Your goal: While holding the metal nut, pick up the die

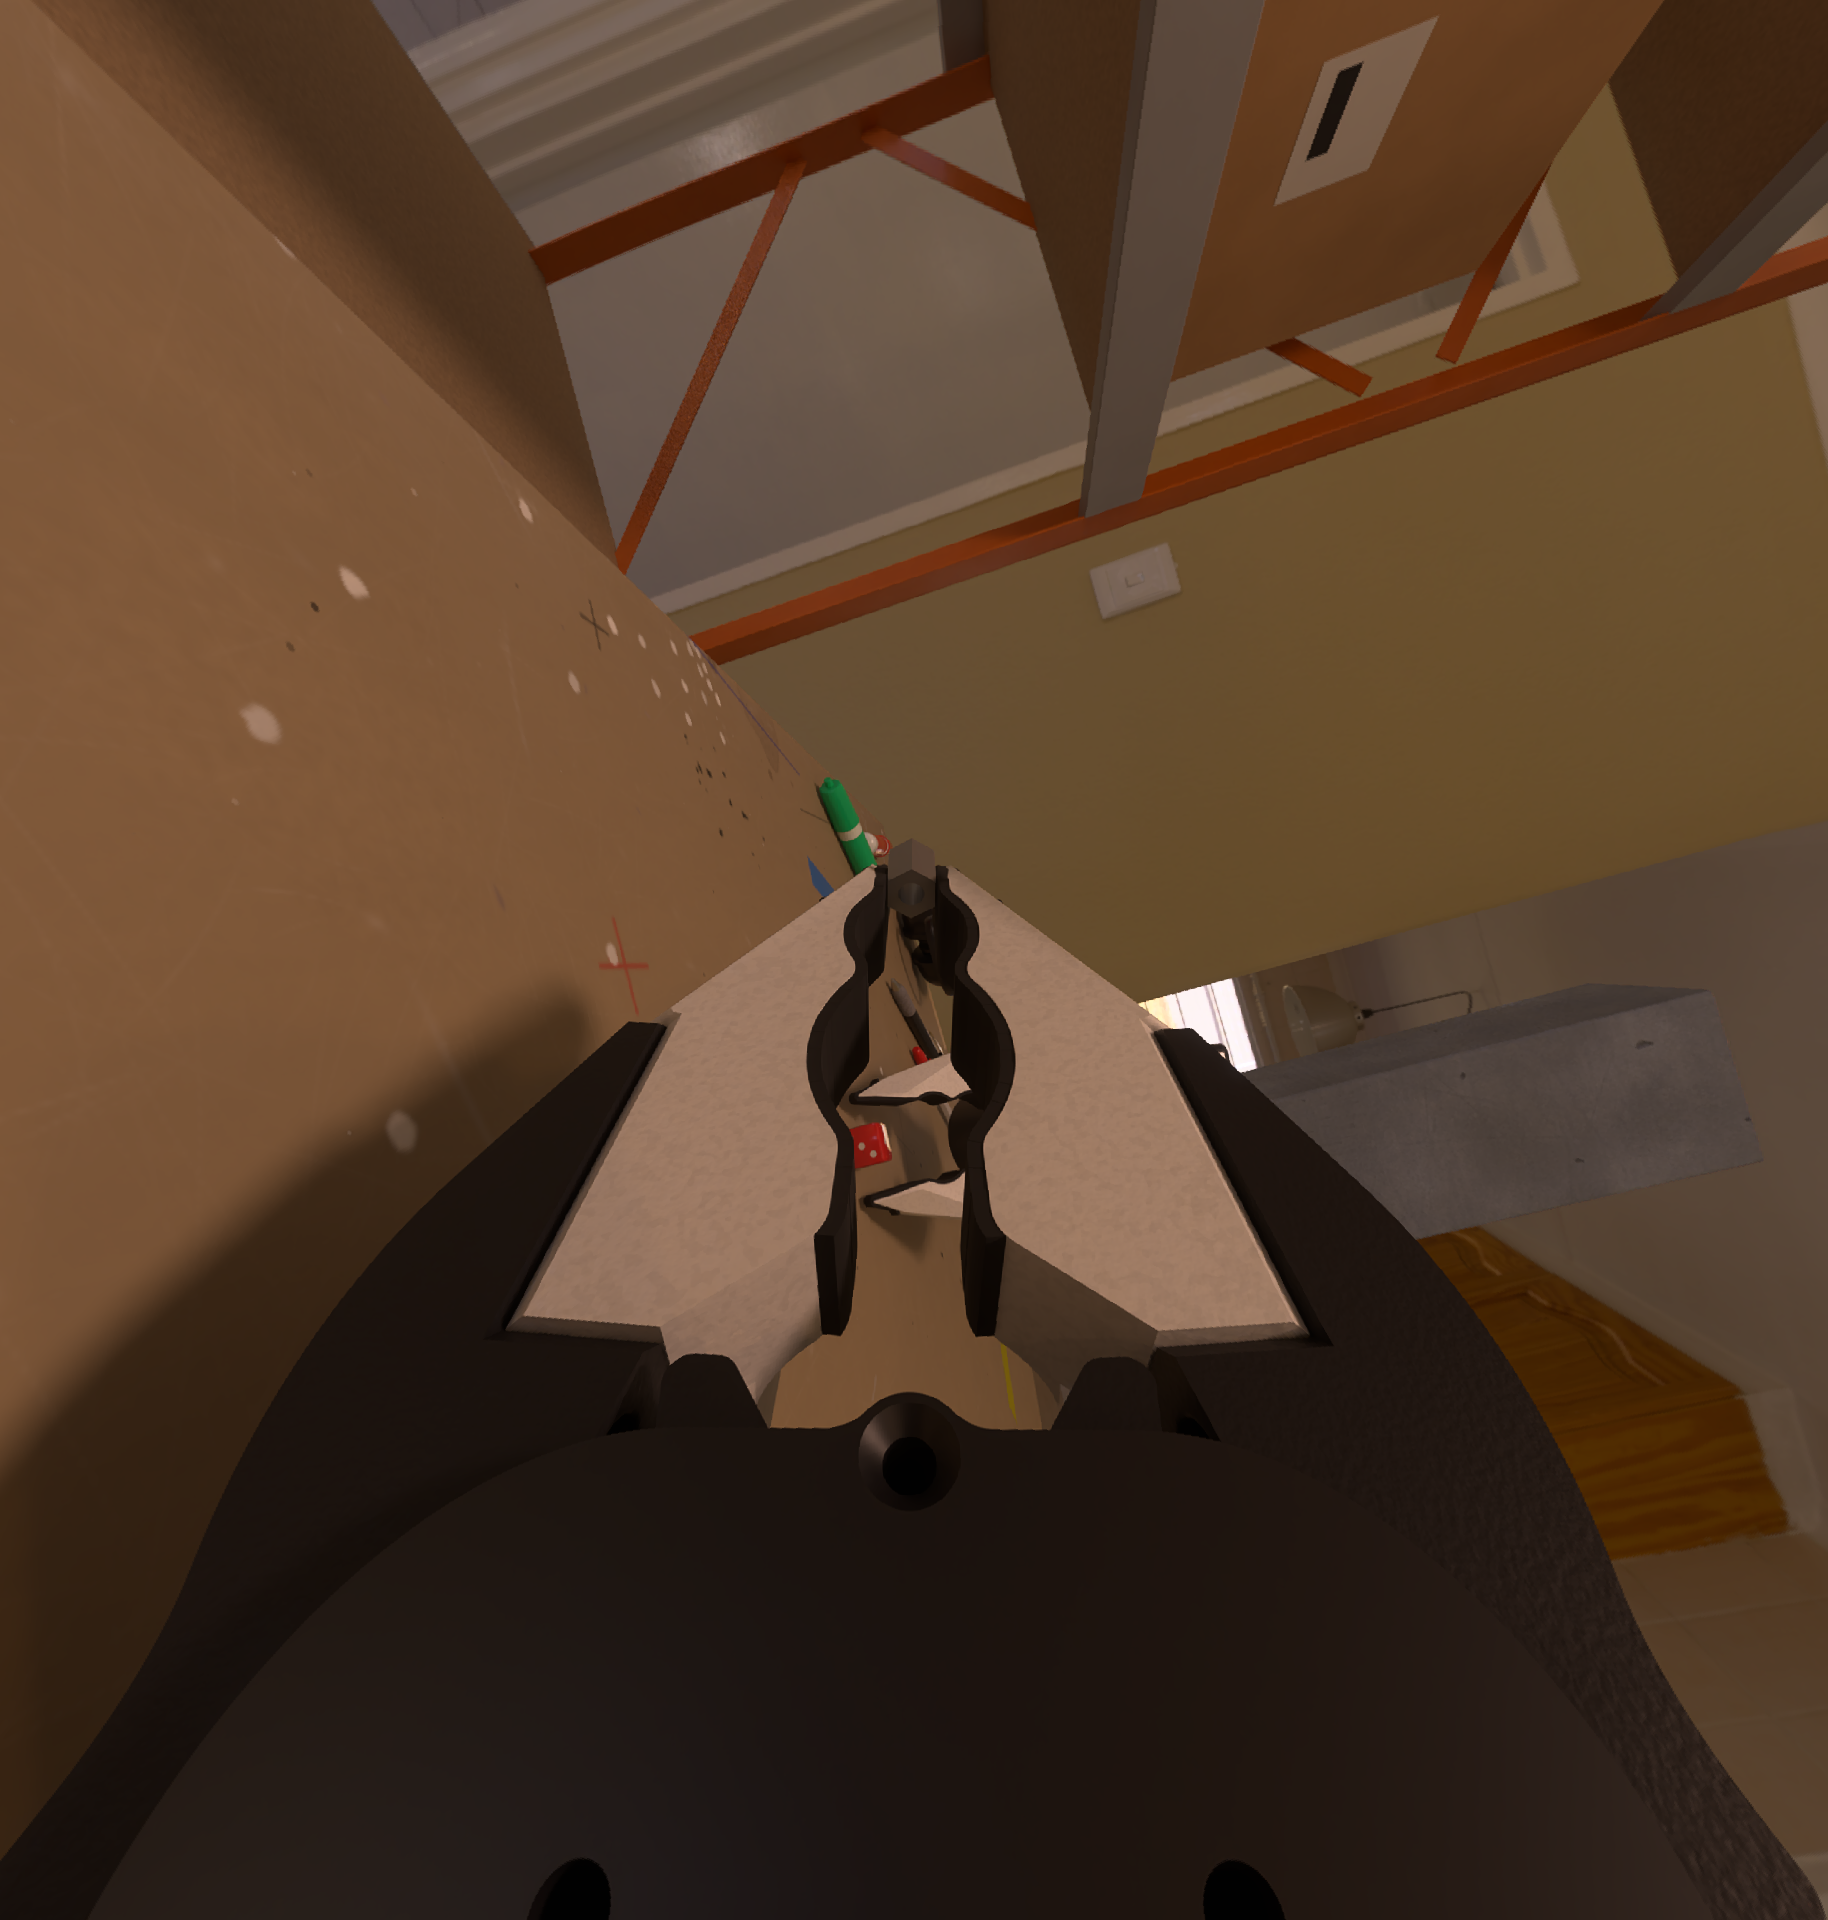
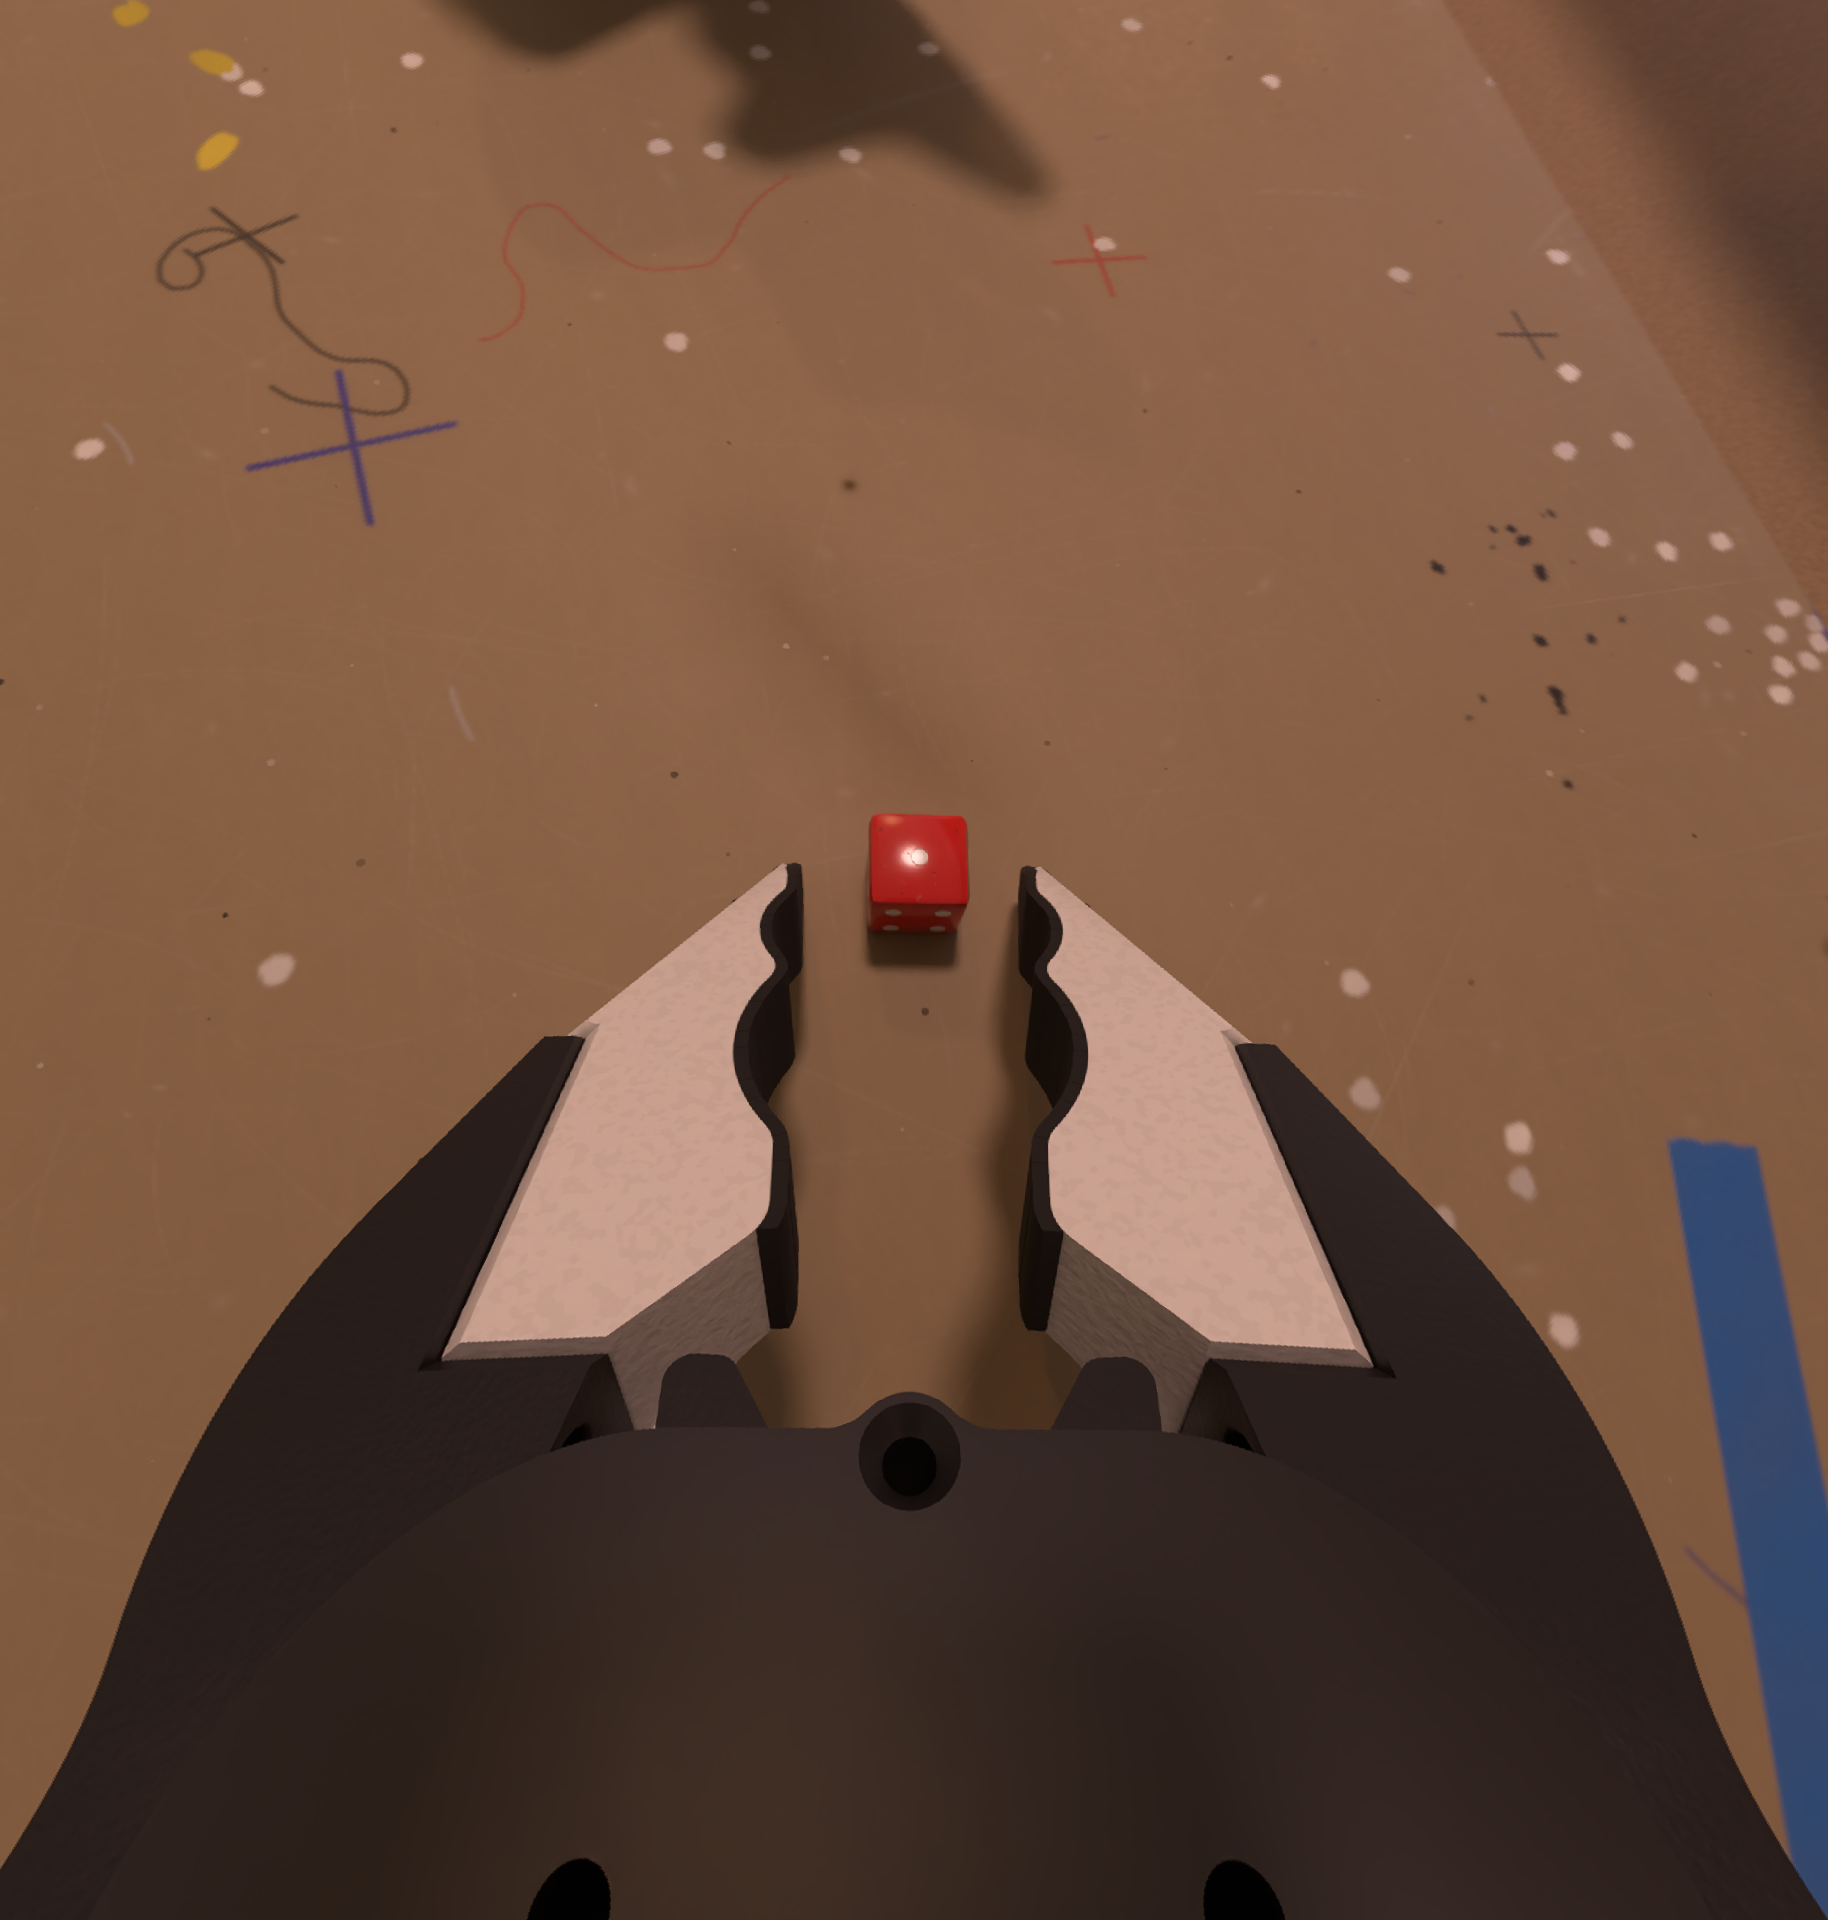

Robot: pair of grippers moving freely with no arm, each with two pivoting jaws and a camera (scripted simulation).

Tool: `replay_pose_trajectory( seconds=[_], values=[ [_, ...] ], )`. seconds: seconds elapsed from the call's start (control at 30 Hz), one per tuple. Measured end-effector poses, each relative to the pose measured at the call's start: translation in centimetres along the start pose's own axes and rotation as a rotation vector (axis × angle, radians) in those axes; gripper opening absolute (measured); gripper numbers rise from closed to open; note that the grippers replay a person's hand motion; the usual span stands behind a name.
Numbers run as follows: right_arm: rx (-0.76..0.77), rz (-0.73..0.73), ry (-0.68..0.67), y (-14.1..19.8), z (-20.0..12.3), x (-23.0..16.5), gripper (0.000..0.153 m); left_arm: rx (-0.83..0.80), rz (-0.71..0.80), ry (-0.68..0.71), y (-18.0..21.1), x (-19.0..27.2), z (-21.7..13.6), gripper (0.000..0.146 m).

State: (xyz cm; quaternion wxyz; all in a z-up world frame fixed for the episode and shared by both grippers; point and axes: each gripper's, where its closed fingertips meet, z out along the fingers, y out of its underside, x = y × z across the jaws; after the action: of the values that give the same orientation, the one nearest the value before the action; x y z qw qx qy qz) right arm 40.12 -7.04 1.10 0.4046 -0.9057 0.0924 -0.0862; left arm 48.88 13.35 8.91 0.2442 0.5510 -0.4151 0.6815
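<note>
My left gripper (image 1: 910, 883) is shut on a small grey metal nut (image 1: 912, 871) pinched at its fingertips, held off the brown tabletop (image 1: 266, 727), which runs tilted along the left of that view. Through the gap between its fingers I see the red die (image 1: 872, 1145) and the other gripper's open fingers (image 1: 915, 1086) around it. In the right wrist view the red die (image 2: 917, 871) with white pips sits on the tabletop (image 2: 889, 520). My right gripper (image 2: 910, 894) is open, its tips on either side of the die, not touching it.
A green marker (image 1: 848, 823) lies on the table beyond the nut. Blue tape (image 2: 1762, 1455) runs along the table at the right. Pen marks and paint spots cover the surface. Cardboard boxes (image 1: 1305, 156) on an orange rack (image 1: 1201, 488) stand behind, with a grey block (image 1: 1512, 1101) nearby.
</note>
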Motion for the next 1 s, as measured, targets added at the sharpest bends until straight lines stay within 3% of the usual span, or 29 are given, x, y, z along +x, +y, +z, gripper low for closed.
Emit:
replay_pose_trajectory(
  seconds=[0.13,0.23,0.33,0.43,0.53,0.7,0.8,1.0],
  values=[
    [-0.002,-0.042,0.019,-0.4,0.5,0.4,0.019,-0.016,-0.005,-0.008,0.4,-0.3,0.2,0.008],
    [0.033,-0.098,0.045,-1.8,0.0,0.6,0.019,-0.019,-0.001,-0.012,0.6,-0.4,0.3,0.008],
    [-0.058,-0.201,0.041,-4.5,-1.9,0.8,0.019,-0.017,0.010,-0.020,0.6,-0.4,0.3,0.008],
    [-0.196,-0.438,0.096,-9.9,-4.8,1.7,0.019,-0.022,0.016,-0.029,0.7,-0.5,0.3,0.008],
    [-0.362,-0.768,0.175,-16.2,-6.8,2.4,0.019,-0.024,0.021,-0.029,0.8,-0.4,0.3,0.008],
    [-0.600,-1.232,0.233,-23.2,-5.5,3.1,0.019,-0.025,0.029,-0.035,0.8,-0.4,0.3,0.008],
    [-0.671,-1.456,0.260,-24.5,-3.3,3.4,0.019,-0.029,0.030,-0.034,0.9,-0.4,0.4,0.008],
    [-0.742,-1.814,0.261,-23.7,-0.8,3.5,0.019,-0.029,0.026,-0.038,0.8,-0.5,0.3,0.008]
  ],
)
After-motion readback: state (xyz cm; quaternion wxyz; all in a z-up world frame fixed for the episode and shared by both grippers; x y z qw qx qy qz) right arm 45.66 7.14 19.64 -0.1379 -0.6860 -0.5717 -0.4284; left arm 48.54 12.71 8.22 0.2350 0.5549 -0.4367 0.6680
